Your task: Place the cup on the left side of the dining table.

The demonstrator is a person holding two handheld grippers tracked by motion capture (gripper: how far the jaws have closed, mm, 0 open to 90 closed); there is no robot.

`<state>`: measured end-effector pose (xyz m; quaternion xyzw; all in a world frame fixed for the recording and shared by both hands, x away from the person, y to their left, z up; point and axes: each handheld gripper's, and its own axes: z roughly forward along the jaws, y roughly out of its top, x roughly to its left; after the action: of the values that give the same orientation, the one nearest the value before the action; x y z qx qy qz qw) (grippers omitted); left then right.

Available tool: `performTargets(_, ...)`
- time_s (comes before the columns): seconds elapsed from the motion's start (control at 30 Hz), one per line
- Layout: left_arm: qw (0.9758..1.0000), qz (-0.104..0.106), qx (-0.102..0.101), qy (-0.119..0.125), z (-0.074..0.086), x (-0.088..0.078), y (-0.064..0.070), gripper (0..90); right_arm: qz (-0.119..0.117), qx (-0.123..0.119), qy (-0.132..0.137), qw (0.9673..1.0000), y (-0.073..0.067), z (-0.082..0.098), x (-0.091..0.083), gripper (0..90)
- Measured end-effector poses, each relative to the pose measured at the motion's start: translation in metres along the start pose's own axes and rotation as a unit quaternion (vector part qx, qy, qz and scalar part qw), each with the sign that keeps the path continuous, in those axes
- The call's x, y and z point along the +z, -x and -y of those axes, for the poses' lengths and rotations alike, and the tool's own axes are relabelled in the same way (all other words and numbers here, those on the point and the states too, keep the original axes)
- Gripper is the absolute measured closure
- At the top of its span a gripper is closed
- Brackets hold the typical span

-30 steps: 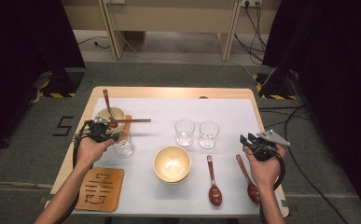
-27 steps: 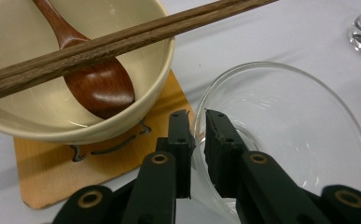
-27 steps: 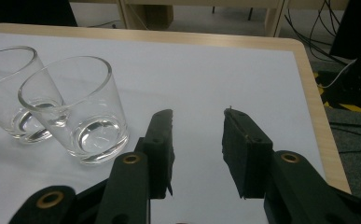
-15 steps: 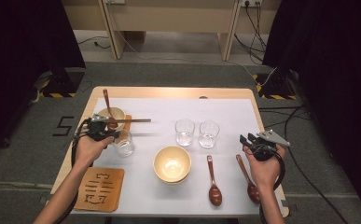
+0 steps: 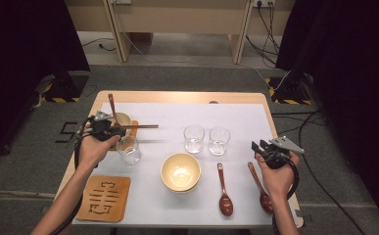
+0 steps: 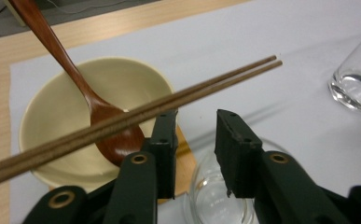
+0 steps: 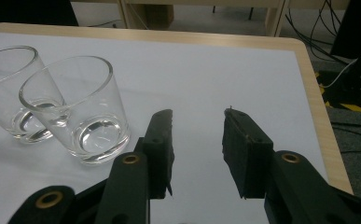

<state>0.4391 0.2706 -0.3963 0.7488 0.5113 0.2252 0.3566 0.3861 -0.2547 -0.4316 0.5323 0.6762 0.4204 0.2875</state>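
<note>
Left gripper (image 6: 194,140) jaws just been opening, released, nothing gripped; glass (image 5: 129,150) right under them. Chopsticks (image 6: 136,116) rest across small bowl (image 6: 66,116) rim just beyond glass, spoon (image 6: 75,84) in that bowl. Right gripper (image 7: 197,149) jaws apart, empty, well right of glass, over white surface (image 5: 236,112) near two more glasses (image 7: 73,109).

- Left gripper (image 5: 112,131) hovers above a clear drinking glass (image 5: 129,149), its jaws having just been opening.
- A pair of thin brown chopsticks (image 5: 139,127) lies across a cream bowl (image 5: 123,119) (wooden spoon inside).
</note>
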Motion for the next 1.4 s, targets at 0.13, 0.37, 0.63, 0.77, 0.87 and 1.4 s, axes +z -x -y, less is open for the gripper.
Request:
performTargets(0.13, 0.9999, -0.001, 0.001, -0.012, -0.015, 0.015, 0.0, 78.4, 0.0, -0.001, -0.001, 1.0, 0.0, 0.0, 0.0, 63.3)
performTargets(0.37, 0.9996, 0.002, 0.008, -0.027, -0.027, 0.039, 0.001, 84.9, 0.0, 0.001, 0.001, 1.0, 0.001, 0.001, 0.001, 63.3)
performTargets(0.63, 0.9986, -0.001, 0.018, -0.05, -0.031, 0.059, 0.004, 86.7, 0.002, 0.002, 0.003, 1.0, 0.003, 0.0, -0.001, 63.4)
performTargets(0.77, 0.9985, -0.006, 0.019, -0.051, -0.031, 0.061, 0.004, 86.9, 0.002, 0.003, 0.006, 1.0, 0.004, 0.0, -0.001, 63.4)
performTargets(0.87, 0.9984, -0.008, 0.021, -0.052, -0.031, 0.061, 0.004, 86.8, 0.002, 0.002, 0.005, 1.0, 0.004, 0.0, -0.001, 63.4)
performTargets(1.4, 0.9975, -0.01, 0.022, -0.067, -0.03, 0.063, 0.003, 86.4, 0.001, 0.001, 0.0, 1.0, 0.004, 0.001, 0.0, 63.5)
